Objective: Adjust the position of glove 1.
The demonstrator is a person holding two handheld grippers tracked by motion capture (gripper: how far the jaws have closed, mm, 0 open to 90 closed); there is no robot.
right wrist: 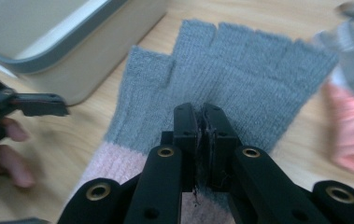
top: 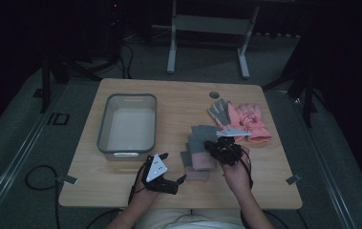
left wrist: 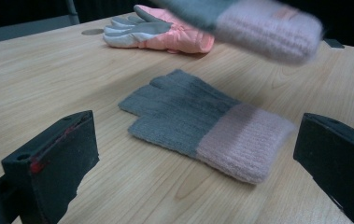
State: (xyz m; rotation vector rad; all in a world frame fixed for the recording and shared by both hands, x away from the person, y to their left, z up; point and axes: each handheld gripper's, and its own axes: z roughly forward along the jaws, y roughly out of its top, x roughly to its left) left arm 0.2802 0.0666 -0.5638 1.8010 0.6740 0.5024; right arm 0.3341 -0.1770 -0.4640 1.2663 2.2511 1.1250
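Held grey knit glove (right wrist: pixel 240 70) with pink cuff: pinched in the right gripper (right wrist: pixel 201 116), jaws clamped tight on the knit near the grey/pink boundary. Fingerless end fans out ahead of the jaws, cuff trails back under the gripper body. In the left gripper view the held glove (left wrist: pixel 258 25) hangs blurred, clear of the table (left wrist: pixel 39 70), above and beyond the second glove.

Second grey glove (left wrist: pixel 202 123), same pink cuff: flat on the table, directly ahead of the left gripper (left wrist: pixel 193 154), lying between its two jaws' lines of sight but not touched. Left jaws stand wide apart, nothing in them. In the high view the left gripper (top: pixel 162 174) sits near the table's near edge, the right gripper (top: pixel 224 149) just beyond and to its right.

Grey bin (right wrist: pixel 48 42): ahead-left of the right gripper, beside the held glove's thumb side. Pink ski gloves (top: pixel 245 121): beyond the right gripper, resting on the table, well apart from the bin (top: pixel 127 123).
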